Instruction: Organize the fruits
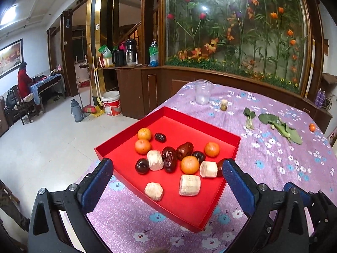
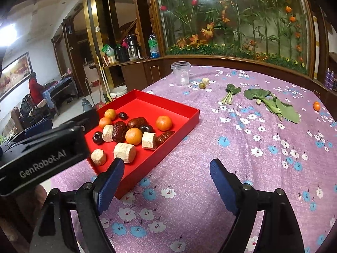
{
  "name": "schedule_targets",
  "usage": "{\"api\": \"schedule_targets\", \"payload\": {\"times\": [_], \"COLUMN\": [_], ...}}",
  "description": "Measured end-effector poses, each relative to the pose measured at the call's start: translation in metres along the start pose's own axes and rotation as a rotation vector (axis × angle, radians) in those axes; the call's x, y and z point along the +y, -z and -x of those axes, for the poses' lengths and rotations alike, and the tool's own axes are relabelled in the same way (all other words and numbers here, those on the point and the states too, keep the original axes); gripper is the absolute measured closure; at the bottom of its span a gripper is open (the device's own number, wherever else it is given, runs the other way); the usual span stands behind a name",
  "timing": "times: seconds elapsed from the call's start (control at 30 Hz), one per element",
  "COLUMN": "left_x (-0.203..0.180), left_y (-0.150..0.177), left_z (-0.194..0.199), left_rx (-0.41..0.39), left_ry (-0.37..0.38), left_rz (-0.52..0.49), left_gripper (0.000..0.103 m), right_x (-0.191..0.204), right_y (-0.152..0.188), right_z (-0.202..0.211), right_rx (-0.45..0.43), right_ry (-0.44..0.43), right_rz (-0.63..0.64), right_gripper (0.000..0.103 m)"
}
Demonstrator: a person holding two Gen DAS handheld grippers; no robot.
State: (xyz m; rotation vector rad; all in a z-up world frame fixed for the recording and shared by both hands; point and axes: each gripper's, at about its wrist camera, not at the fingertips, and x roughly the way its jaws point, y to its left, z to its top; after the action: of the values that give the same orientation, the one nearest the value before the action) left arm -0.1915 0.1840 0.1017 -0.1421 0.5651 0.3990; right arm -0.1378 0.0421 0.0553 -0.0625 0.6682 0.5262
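A red tray (image 1: 185, 124) lies at the table's left edge. It holds several tangerines (image 1: 189, 164), dark red dates (image 1: 169, 158), dark round fruits (image 1: 142, 166) and pale cut chunks (image 1: 189, 185). My left gripper (image 1: 167, 164) hangs open over the tray's near half with its fingers wide apart and nothing between them. My right gripper (image 2: 166, 162) is open over the bare cloth, just right of the tray's (image 2: 189, 118) near corner, and holds nothing. One loose tangerine (image 2: 316, 106) lies far right on the cloth. A small green fruit (image 2: 202, 85) and a pale chunk (image 2: 205, 81) lie near the back.
A clear plastic cup (image 2: 180, 73) stands at the back of the purple flowered tablecloth (image 2: 252, 147). Two bunches of leafy greens (image 2: 271, 103) lie right of centre. The left gripper's body (image 2: 42, 154) fills the right wrist view's left side. The floor drops away left of the table.
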Motion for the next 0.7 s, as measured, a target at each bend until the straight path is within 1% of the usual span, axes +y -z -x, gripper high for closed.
{"api": "schedule_targets", "payload": {"times": [0.27,0.7], "left_x": [0.003,0.013], "left_y": [0.005,0.010], "left_z": [-0.011,-0.032], "left_rx": [0.040,0.101], "left_ry": [0.024,0.056], "left_rz": [0.002,0.032], "left_gripper": [0.000,0.000], "right_x": [0.010,0.019], "right_y": [0.003,0.005], "right_z": [-0.007,-0.019], "right_rx": [0.006,0.026], "right_ry": [0.021,0.044], "right_rz": [0.040,0.082], "right_gripper": [0.014,0.013]}}
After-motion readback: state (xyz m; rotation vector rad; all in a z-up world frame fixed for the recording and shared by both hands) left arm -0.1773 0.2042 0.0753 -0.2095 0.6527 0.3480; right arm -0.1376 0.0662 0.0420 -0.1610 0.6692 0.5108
